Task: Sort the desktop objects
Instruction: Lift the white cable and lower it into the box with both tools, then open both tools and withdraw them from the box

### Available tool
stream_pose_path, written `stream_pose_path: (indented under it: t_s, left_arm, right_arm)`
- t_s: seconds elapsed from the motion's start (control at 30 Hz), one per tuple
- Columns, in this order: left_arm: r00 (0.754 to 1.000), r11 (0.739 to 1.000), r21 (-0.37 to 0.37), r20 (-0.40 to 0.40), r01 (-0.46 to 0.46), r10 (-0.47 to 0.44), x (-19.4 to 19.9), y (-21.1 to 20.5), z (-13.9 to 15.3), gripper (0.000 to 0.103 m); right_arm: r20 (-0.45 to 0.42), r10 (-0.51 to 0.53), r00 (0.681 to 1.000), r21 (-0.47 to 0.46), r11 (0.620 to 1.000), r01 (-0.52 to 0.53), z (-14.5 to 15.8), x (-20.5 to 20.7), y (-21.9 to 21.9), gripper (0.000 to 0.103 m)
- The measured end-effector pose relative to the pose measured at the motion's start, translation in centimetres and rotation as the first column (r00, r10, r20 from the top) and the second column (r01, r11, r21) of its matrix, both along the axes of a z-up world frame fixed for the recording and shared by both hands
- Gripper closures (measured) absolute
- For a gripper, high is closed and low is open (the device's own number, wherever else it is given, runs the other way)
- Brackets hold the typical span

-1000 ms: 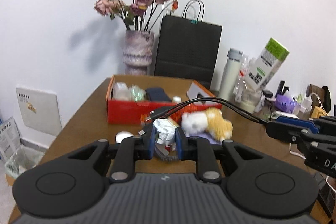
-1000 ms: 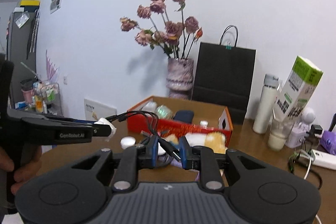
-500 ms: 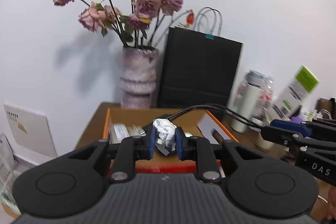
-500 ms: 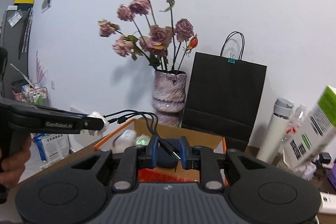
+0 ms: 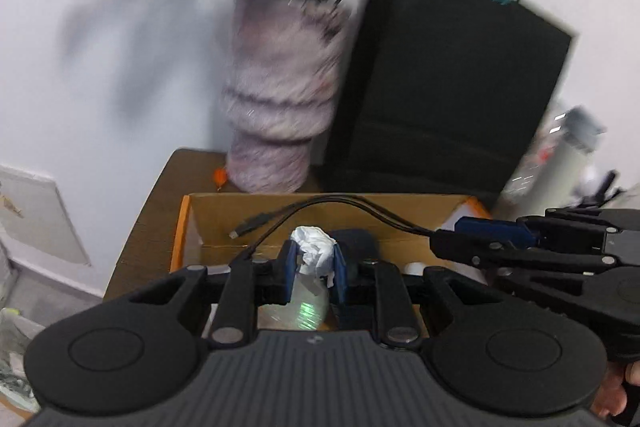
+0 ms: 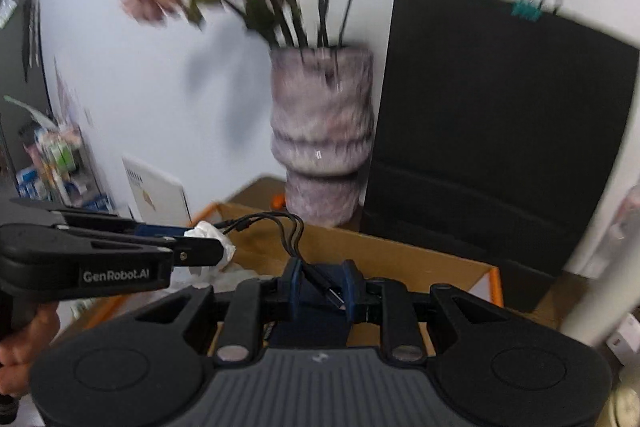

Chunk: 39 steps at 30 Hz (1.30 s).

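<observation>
Left wrist view: left gripper [image 5: 313, 269] pinches a crumpled paper wad [image 5: 314, 253] between its blue pads, held above the open orange box [image 5: 181, 227]. Right gripper [image 5: 480, 245] enters from the right, clamped on a black cable [image 5: 340, 203] that arcs across the box, plug end hanging free. Vase [image 5: 276, 95] and black bag [image 5: 444, 99] stand behind the box, blurred.

Right wrist view: right gripper [image 6: 320, 287] is pressed onto the cable [image 6: 294, 239], a plug sticking out between the pads, over the box [image 6: 494, 277]. Left gripper [image 6: 200, 247] comes in from the left with the wad [image 6: 212, 239], also over the box. A hand [image 6: 24, 351] grips its handle. Vase [image 6: 320, 135] and bag [image 6: 500, 131] behind.
</observation>
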<state>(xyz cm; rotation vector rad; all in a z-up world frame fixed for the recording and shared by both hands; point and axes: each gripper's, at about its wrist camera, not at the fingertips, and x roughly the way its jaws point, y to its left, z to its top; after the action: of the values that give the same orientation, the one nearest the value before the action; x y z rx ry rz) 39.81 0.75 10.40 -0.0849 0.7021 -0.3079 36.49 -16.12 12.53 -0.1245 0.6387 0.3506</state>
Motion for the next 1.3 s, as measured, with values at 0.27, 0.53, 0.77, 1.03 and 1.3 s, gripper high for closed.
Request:
stream_pose_path:
  t_s: [0.27,0.53,0.77,1.03,1.3]
  left_arm:
    - [0.990,0.998,0.057,-0.134,-0.034,0.041,6.6,0.0,-3.7,0.081]
    - [0.982,0.997,0.056,-0.181,-0.049,0.059,7.3,0.3,-4.6,0.043]
    - [0.988,0.995,0.058,-0.124,-0.085,0.092,4.9,1.7,-0.8,0.029]
    - [0.978,0.991,0.101,-0.182,-0.089,0.106,0.1,2.3,2.1,0.006]
    - [0.981,0.977,0.164,-0.109,-0.140,0.159,-6.8,2.0,3.1,0.003]
  right_arm:
    - [-0.209,-0.005,0.978,-0.020,1.000,0.001,-5.7,7.8,1.7,0.083]
    - [-0.290,-0.003,0.957,0.013,1.000,0.007,-6.8,9.2,1.0,0.062]
    - [-0.270,-0.096,0.958,0.051,0.992,0.114,-3.9,7.8,-1.8,0.044]
    - [-0.204,-0.186,0.961,-0.009,0.982,0.189,0.6,2.6,-4.6,0.024]
    - [-0.140,-0.237,0.961,0.017,0.970,0.241,2.9,-5.2,-7.1,0.020]
